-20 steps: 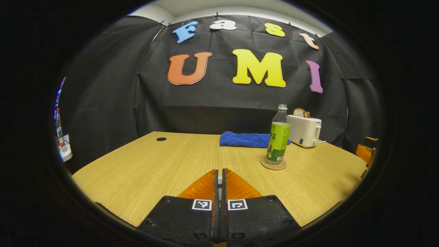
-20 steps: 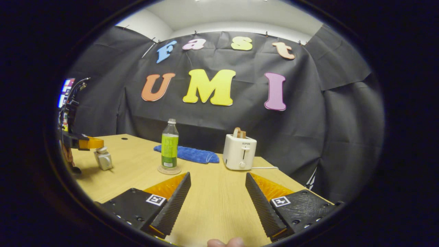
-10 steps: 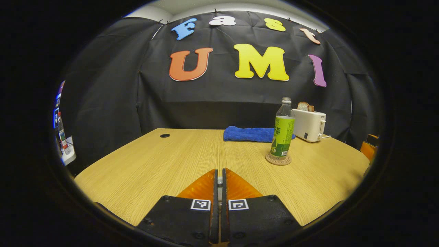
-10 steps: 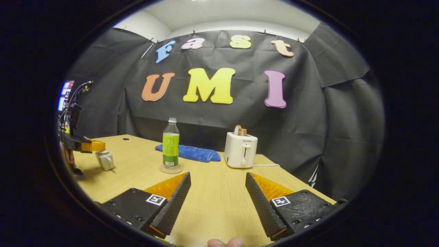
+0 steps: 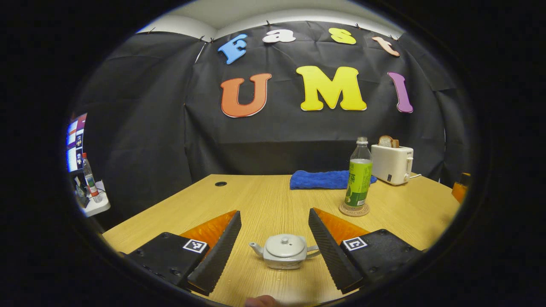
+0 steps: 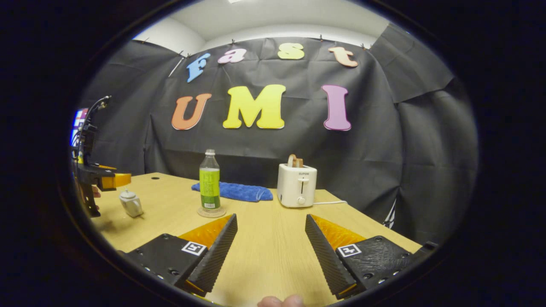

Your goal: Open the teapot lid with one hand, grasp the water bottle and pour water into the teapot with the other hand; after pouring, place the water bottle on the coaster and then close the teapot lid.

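Far left in the left gripper view, a small side shelf holds a bottle, well apart from the work. On the counter the left tool hangs with its fingers spread wide and nothing between them. The teapot sits on the counter in the gap, touched by neither finger, lid on, spout pointing left and handle right. In the right gripper view that tool sits just above and a little behind the pot. The wide spread reads as a release or a lining-up over the lid knob. Since the bottle already rests on its coaster, the closing of the lid looks finished, though that is a judgement.

Toward the middle, a blue cloth lies folded at the back of the counter, out of the way. Just in front of its right end stands the water bottle, upright on the round coaster, where the task wants it parked. From the right gripper view, bottle and coaster sit between the teapot and the white toaster, which has bread sticking up from its slot.

On the right, the right tool is also opened wide and carries nothing, held low over bare counter near the front edge, well apart from the bottle. A fingertip of the holding hand peeks in at the bottom.
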`<state>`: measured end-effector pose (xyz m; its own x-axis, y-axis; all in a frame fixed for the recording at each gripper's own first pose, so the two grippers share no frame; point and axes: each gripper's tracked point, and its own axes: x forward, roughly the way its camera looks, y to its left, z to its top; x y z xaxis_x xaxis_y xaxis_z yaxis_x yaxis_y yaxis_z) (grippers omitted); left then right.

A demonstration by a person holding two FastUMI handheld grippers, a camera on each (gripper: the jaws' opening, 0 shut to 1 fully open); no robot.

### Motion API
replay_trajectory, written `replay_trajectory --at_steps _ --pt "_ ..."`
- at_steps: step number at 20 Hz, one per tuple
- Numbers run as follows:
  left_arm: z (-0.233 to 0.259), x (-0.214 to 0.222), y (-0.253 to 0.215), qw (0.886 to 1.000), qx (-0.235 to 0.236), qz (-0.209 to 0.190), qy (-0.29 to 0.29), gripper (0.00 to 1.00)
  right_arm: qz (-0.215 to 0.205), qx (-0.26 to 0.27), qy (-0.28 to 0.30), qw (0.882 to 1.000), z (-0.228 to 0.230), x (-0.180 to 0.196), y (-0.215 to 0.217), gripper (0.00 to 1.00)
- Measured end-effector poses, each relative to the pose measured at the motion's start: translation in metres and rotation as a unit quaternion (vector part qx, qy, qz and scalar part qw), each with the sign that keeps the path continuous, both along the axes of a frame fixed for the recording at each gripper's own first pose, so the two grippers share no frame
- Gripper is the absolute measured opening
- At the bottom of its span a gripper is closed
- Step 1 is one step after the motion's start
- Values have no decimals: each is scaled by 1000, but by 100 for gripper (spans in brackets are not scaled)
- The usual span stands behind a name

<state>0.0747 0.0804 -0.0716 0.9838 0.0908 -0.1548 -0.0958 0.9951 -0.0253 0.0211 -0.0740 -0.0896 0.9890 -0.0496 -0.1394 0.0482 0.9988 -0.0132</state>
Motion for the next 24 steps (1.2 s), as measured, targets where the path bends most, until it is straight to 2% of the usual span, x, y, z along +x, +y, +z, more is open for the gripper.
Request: replay_trajectory --at_steps 4,8,12,14,18,24 --pt "34 -22 -18 1000 -4 -7 -22 99 -4 14 -14 1000 18 -6 -4 95" --pt "64 -46 -43 998 -16 -17 -55 99 -2 2 -49 999 46 -12 0 95" --pt "73 -67 -66 997 -6 -26 -73 99 -5 -7 -69 998 71 -23 4 98" --pt "74 -75 -73 996 -6 -33 -79 99 -3 -1 -72 997 76 -28 12 95" --pt "83 -83 -68 996 -17 -22 -89 99 -1 -10 -73 997 81 -36 29 95" --pt "81 -84 -69 995 -26 -33 -86 99 4 -36 -84 996 105 -42 55 95"
